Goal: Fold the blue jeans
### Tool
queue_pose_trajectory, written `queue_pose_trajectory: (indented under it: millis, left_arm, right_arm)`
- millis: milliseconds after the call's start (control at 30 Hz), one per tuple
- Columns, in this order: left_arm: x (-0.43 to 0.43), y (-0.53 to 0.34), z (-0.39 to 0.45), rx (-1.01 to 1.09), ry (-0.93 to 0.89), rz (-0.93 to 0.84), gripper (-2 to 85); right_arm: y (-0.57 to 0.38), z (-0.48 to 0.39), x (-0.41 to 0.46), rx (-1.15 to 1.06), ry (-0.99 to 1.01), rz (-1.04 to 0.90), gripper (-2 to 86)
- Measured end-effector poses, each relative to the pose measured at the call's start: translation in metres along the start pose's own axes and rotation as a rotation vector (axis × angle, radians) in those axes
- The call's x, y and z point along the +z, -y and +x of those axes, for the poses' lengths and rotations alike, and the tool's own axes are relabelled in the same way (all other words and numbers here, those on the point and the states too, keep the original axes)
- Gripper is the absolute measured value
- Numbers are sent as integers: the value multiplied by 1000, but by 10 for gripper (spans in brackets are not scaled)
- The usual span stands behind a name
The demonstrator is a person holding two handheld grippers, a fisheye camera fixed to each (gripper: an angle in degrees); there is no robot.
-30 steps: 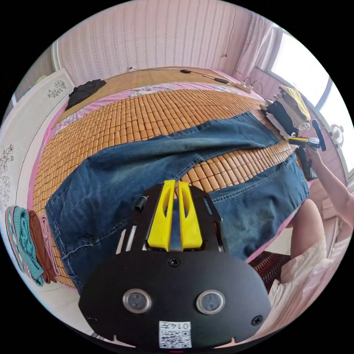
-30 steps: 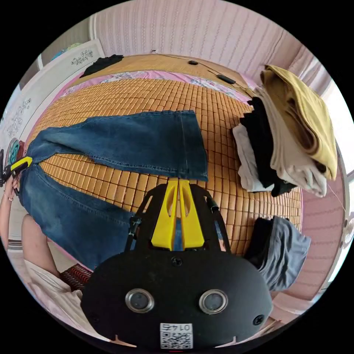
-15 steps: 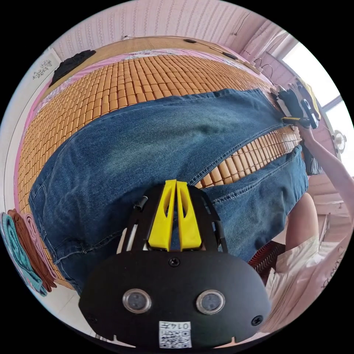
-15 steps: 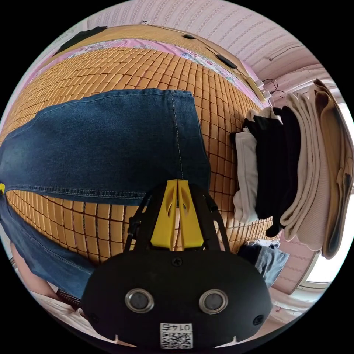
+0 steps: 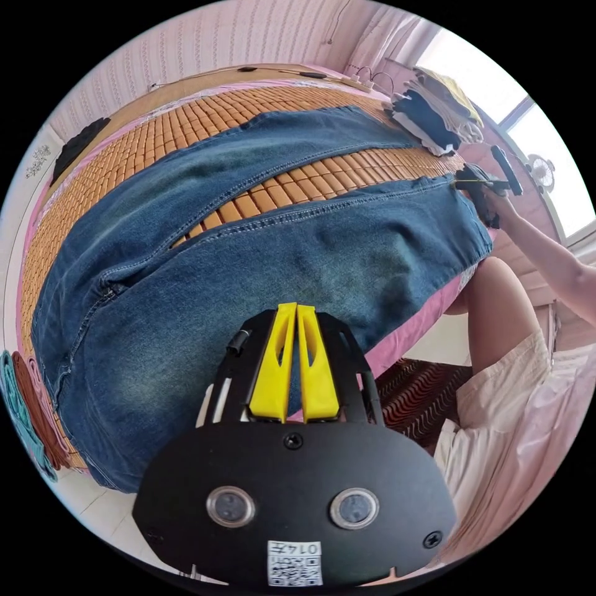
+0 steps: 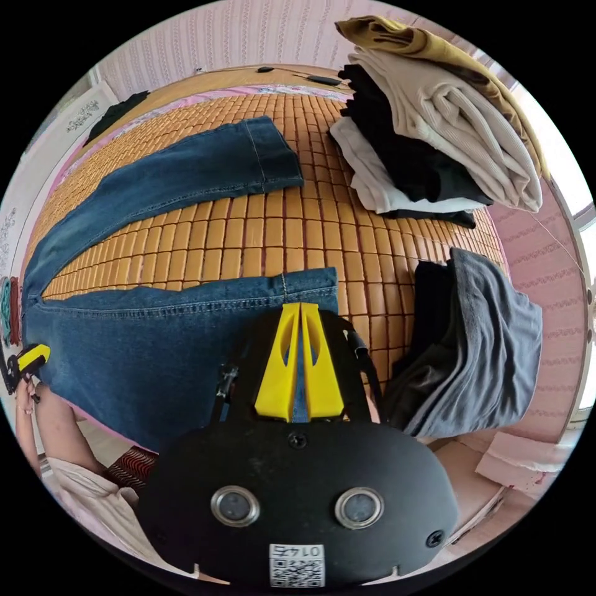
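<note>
Pink-walled bedroom, bamboo mat (image 6: 298, 217), blue jeans (image 5: 236, 261) spread flat, both hand-held grippers clamping denim edges

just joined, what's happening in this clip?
A person is working a pair of blue denim jeans spread on an orange bamboo-tile mat on a bed, a yellow-jawed gripper in each hand. The left gripper is closed on the near leg's outer edge by the hip; the right gripper is closed on that leg's hem. The legs lie apart, so no fold is made yet. A stack of folded clothes and a grey garment sit beyond the hems.
</note>
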State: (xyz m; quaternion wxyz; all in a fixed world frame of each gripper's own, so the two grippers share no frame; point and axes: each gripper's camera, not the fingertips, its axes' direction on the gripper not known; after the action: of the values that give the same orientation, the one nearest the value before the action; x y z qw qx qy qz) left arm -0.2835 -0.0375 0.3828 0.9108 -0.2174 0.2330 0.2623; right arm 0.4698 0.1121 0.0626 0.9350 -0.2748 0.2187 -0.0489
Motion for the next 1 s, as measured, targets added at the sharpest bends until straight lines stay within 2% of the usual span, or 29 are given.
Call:
queue_pose_trajectory:
  millis: [167,300,467,633,733,800,867,933,1000]
  left_arm:
    - [-8,-7,-5,-29,-16,-1,-10]
    - [-22,-15,-11,-96,-48,7,-10]
    - [-65,-17,-29,-118,-1,107,-10]
    - [-98,8,-74,-166,85,165,-10]
    - [-103,29,-102,-207,116,195,-10]
    - [-93,41,-121,-248,123,160,-10]
    - [-82,43,-132,-267,140,69,-10]
    - [-86,34,-135,-240,126,75,-10]
    - [-94,24,-137,-217,107,62,-10]
  right_arm:
    - [24,17,2,141,35,2,-5]
    - [37,6,-6,106,-12,-55,-5]
    - [57,-27,-50,-58,-91,89,-8]
    - [110,-47,-74,-38,-74,186,-9]
    - [148,-62,-47,-82,43,52,-10]
    - [159,-69,-27,-87,3,-16,-10]
    - [160,-74,-26,-128,-68,-1,-9]
    - [160,-71,-28,-124,-147,-15,-9]
    - [156,-64,-30,-132,-143,-3,-9]
